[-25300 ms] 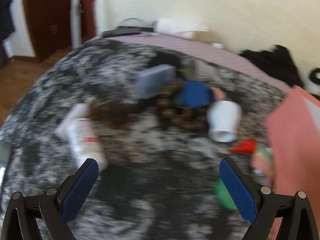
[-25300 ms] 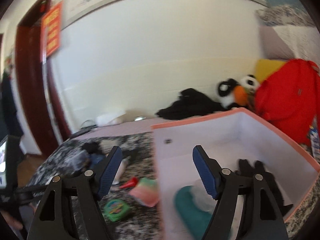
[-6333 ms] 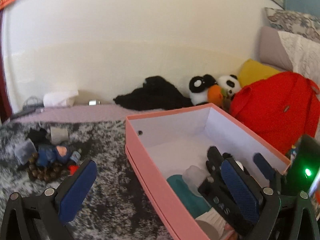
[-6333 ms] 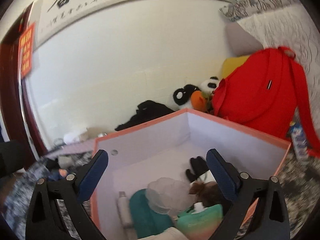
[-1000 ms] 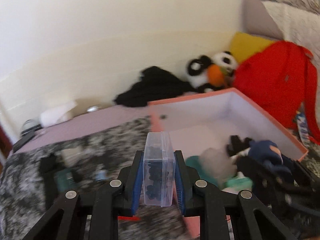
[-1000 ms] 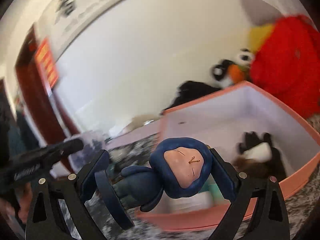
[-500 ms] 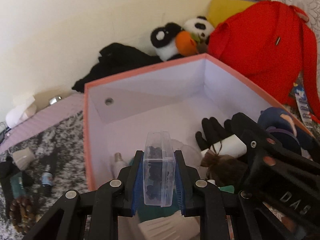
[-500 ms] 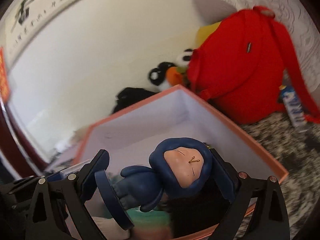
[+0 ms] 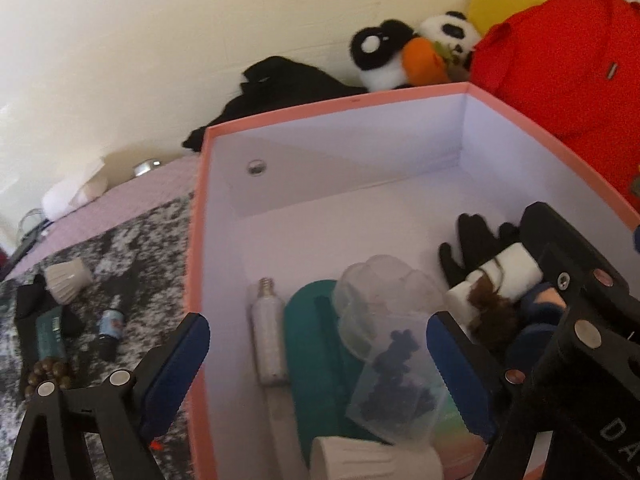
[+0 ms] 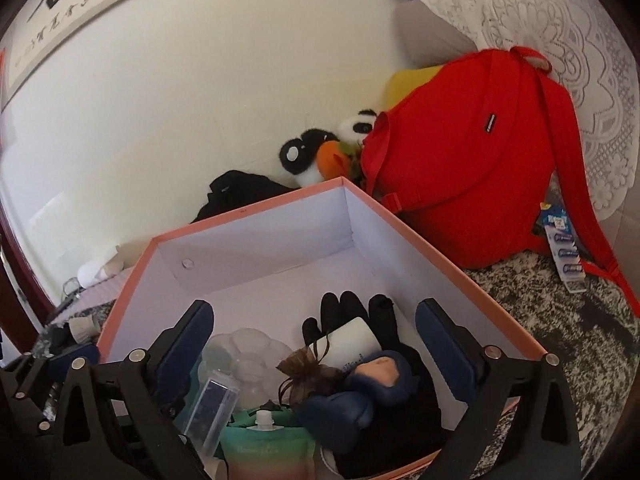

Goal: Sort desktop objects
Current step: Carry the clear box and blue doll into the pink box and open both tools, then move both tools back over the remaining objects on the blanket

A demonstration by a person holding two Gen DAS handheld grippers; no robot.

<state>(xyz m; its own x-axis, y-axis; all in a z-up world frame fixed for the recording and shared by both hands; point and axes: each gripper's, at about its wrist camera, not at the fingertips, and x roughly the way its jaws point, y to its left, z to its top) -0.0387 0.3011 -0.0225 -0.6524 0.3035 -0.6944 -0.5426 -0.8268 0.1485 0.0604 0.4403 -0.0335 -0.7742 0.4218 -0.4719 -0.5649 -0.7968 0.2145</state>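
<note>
clear case [image 9: 394, 384]: blurred | white cup [image 9: 372, 460]: cut by bottom edge | black glove [image 10: 352, 316]: partly buried

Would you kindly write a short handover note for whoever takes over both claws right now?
Left claw: open, empty, over the pink box.
Right claw: open, empty, over the same box.
Done: the clear case and the blue doll lie inside the box with the glove, pouch and other things.
Left: on the grey cloth beside the box remain a small bottle, a bead bracelet, a white cup and dark items.
</note>
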